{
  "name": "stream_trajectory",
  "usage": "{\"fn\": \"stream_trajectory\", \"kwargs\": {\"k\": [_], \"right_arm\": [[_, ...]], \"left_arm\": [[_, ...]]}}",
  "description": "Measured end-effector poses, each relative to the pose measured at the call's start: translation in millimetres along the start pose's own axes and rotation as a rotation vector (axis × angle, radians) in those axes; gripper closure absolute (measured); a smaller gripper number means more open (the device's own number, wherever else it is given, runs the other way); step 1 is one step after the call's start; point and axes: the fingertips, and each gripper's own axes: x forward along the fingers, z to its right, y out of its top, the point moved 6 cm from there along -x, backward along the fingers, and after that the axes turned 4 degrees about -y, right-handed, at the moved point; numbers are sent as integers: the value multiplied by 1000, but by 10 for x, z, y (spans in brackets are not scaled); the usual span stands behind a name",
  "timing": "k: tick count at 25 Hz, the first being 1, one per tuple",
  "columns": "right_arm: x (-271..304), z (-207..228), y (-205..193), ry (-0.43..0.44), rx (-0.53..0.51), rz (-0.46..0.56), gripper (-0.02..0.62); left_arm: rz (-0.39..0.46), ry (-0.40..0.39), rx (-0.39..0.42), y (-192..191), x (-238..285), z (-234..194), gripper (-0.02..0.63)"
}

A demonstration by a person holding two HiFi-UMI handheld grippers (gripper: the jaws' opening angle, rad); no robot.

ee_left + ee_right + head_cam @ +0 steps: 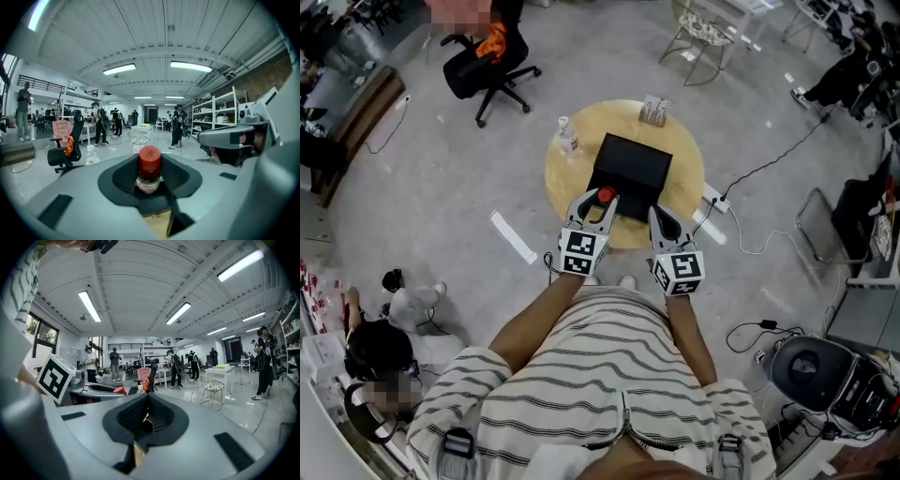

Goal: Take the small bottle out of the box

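Two ribbed black pads of the left gripper pinch the small bottle. It is squat, with a glossy red cap and a pale label, and sits at the near-left corner of the matte black rectangular box on the round wooden table. The right gripper has its pads pressed together.

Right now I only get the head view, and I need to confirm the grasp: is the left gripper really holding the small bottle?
Observer: Yes. In the left gripper view the left gripper's jaws press on the small bottle just below its red cap.
Operator: Is it tilted?
Observer: No, it stands upright in the grip.
Operator: And the right gripper?
Observer: The right gripper's own view shows its jaws together, nothing between them.
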Motion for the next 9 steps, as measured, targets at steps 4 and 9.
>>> {"fn": "stream_trajectory", "kwargs": {"k": [4, 9], "right_arm": [[-16, 12, -12, -5, -1, -2, 584], [4, 28, -9, -8, 0, 8, 584]], "left_arm": [[5, 0, 3, 12, -2, 13, 454], [27, -5, -2, 30, 7, 1, 453]]}}
